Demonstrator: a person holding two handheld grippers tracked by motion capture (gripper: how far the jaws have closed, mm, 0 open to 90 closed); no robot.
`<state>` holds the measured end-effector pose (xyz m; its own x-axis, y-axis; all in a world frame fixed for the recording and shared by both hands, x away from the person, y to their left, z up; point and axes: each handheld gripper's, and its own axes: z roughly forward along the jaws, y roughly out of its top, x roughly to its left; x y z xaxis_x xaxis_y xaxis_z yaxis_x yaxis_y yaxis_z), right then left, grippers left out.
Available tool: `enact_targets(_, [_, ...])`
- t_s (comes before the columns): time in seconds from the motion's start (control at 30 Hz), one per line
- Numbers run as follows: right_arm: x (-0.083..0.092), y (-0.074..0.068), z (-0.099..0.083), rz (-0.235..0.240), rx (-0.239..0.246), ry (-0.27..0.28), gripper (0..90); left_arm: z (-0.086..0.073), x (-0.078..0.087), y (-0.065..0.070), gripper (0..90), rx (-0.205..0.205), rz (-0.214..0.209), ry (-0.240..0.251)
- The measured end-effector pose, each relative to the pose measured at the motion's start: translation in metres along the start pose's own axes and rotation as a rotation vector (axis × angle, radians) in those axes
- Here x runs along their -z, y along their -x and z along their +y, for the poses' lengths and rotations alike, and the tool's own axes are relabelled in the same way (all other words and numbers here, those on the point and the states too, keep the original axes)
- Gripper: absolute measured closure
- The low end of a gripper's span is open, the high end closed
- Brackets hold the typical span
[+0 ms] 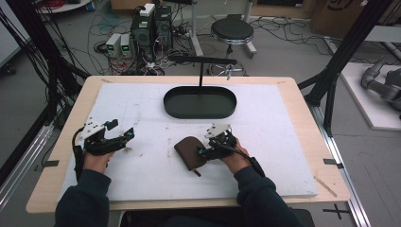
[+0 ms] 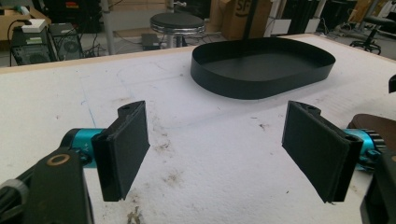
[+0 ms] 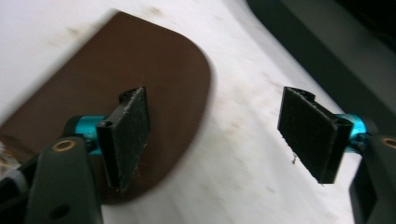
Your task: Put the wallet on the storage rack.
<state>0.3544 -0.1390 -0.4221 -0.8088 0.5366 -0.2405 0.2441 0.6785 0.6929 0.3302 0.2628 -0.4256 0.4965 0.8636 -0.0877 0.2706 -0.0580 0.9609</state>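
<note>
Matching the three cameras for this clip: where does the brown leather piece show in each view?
High view: brown leather piece lies on the white mat, centre, just left of the right tongs.
Left gripper view: a sliver of it at the right edge, behind the right-hand pad.
Right gripper view: upper left, under and behind the left-hand pad.
Shared landmark: the black oval tray, beyond the leather piece.
</note>
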Motion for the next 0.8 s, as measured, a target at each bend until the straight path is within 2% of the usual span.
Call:
enact_targets(0.03, [0.000,0.000,0.000,0.000,0.000,0.000,28.1,0.000,0.000,0.000,22.8,0.000,0.000,0.000])
enact_targets(0.07, [0.000,0.003,-0.002,-0.010,-0.011,-0.007,28.0,0.000,0.000,0.000,22.8,0.000,0.002,0.000])
enact_targets(0.1, [0.001,0.007,-0.004,-0.021,-0.043,-0.016,28.2,0.000,0.000,0.000,22.8,0.001,0.001,-0.001])
enact_targets(0.13, [0.001,0.007,-0.004,-0.021,-0.043,-0.016,28.2,0.000,0.000,0.000,22.8,0.000,0.000,-0.001])
enact_targets(0.2, [0.003,0.005,-0.002,-0.011,-0.057,0.003,28.1,0.000,-0.001,0.000,22.8,0.000,0.000,0.001])
enact_targets(0.23, [0.004,-0.003,0.002,0.005,-0.050,0.035,25.3,0.000,-0.001,0.000,22.8,-0.002,0.000,-0.002])
enact_targets(0.27, [0.004,-0.003,0.002,0.005,-0.050,0.035,25.3,0.000,-0.001,0.000,22.8,-0.002,0.001,-0.003])
enact_targets(0.37, [0.001,-0.020,0.011,0.034,-0.075,0.078,22.2,0.000,-0.001,0.000,22.8,-0.003,0.000,-0.002])
enact_targets(0.47, [-0.007,-0.040,0.017,0.056,-0.083,0.100,21.9,0.001,-0.001,0.000,22.8,-0.005,-0.002,-0.003])
enact_targets(0.5, [-0.010,-0.051,0.021,0.058,-0.085,0.105,21.3,0.001,0.000,0.000,22.8,-0.002,0.000,-0.002])
enact_targets(0.6, [-0.014,-0.059,0.022,0.068,-0.081,0.095,21.5,0.000,0.000,-0.001,22.8,0.000,0.003,-0.001])
enact_targets(0.67, [-0.018,-0.066,0.021,0.047,-0.046,0.083,22.1,0.000,0.001,-0.001,22.8,0.003,0.005,0.000])
enact_targets(0.7, [-0.022,-0.068,0.019,0.011,0.000,0.059,27.6,0.000,0.001,-0.001,22.8,0.004,0.006,0.001])
enact_targets(0.8, [-0.021,-0.066,0.019,-0.008,0.004,0.055,28.2,0.000,0.001,-0.001,22.8,0.005,0.004,0.001])
